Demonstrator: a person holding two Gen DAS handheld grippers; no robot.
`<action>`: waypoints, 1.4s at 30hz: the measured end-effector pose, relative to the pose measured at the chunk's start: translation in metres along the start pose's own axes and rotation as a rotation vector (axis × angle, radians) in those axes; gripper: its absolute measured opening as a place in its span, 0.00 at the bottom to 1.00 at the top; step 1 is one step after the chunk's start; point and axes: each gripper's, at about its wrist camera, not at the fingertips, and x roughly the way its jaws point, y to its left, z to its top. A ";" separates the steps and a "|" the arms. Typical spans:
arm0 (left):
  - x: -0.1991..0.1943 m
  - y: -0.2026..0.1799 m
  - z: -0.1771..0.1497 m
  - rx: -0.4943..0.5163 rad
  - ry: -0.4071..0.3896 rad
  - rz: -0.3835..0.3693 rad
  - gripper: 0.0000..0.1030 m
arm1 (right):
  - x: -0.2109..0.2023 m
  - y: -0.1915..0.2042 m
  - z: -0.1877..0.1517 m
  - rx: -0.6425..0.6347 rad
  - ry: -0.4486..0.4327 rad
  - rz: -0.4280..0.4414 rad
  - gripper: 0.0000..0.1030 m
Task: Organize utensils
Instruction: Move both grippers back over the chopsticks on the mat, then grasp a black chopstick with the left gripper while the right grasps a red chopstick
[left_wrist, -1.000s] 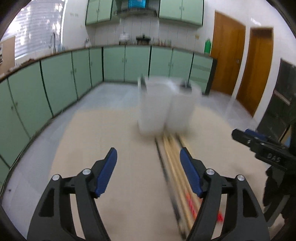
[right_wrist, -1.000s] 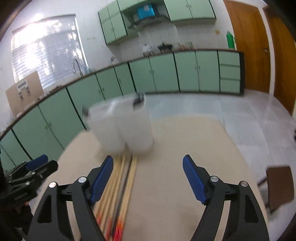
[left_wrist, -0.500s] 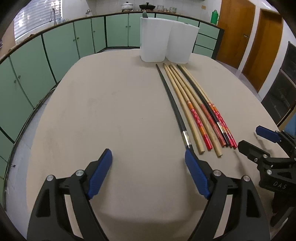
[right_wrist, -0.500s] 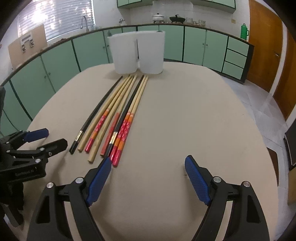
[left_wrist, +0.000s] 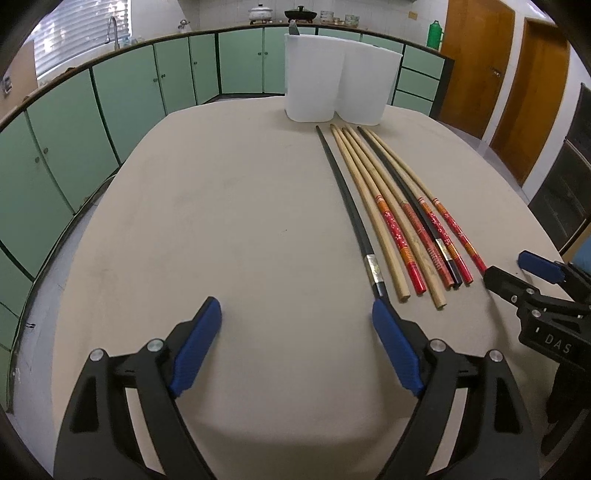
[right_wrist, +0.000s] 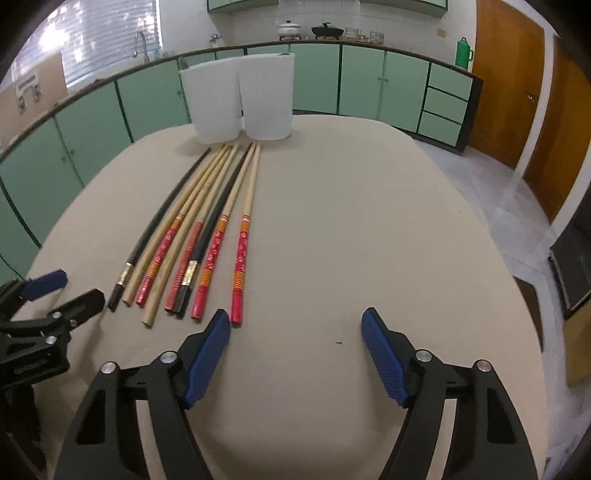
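Several long chopsticks (left_wrist: 397, 218) lie side by side on the beige table (left_wrist: 221, 221), black ones and wooden ones with red ends; they also show in the right wrist view (right_wrist: 207, 229). Two white holders (left_wrist: 338, 88) stand joined at the table's far edge, also in the right wrist view (right_wrist: 240, 99). My left gripper (left_wrist: 295, 325) is open and empty, low over the near table, left of the chopstick ends. My right gripper (right_wrist: 295, 332) is open and empty, just right of the chopstick ends; it shows at the right of the left wrist view (left_wrist: 517, 273).
Green kitchen cabinets (left_wrist: 110, 110) run along the left and back walls. Wooden doors (left_wrist: 476, 66) stand at the back right. The table edge (right_wrist: 532, 295) drops to the tiled floor on the right. A green flask (right_wrist: 463, 51) and pots stand on the counter.
Both grippers have pulled back and tilted down from near the white holders to the near ends of the chopsticks. Both stay open.
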 end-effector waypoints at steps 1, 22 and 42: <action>0.000 -0.001 0.000 0.003 0.000 -0.003 0.79 | 0.000 0.002 0.000 -0.013 0.000 0.006 0.62; 0.004 -0.014 0.003 0.015 0.000 -0.004 0.80 | 0.004 0.014 0.002 -0.052 -0.001 0.062 0.41; 0.006 -0.008 0.007 0.024 0.000 0.011 0.53 | 0.003 0.015 0.000 -0.090 0.000 0.093 0.20</action>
